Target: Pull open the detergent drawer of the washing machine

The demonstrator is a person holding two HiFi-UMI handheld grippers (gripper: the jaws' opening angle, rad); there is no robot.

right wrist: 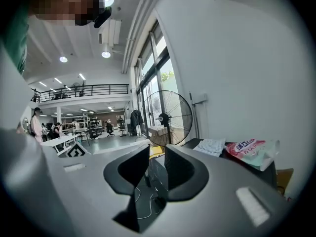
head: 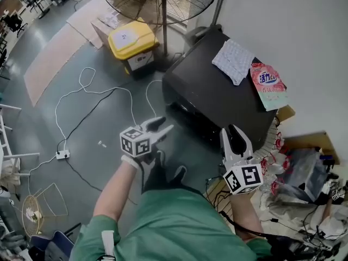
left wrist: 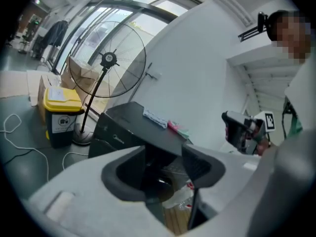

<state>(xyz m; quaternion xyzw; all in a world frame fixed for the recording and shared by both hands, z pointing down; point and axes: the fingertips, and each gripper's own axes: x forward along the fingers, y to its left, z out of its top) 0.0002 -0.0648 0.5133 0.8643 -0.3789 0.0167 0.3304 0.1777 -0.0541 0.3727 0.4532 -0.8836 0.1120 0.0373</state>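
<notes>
Black, boxy, seemingly matte washing machine (head: pixel 209 91) faces left gripper (head: pixel 162 125) and right gripper (head: pixel 231 132), both jaws parted, empty

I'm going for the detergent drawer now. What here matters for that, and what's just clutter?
For the job: washing machine; left tool and right tool, both open and empty. The drawer itself I can't pick out.

Lying about: cloth and detergent bag on the machine's top, yellow bin, fan, power strip.
</notes>
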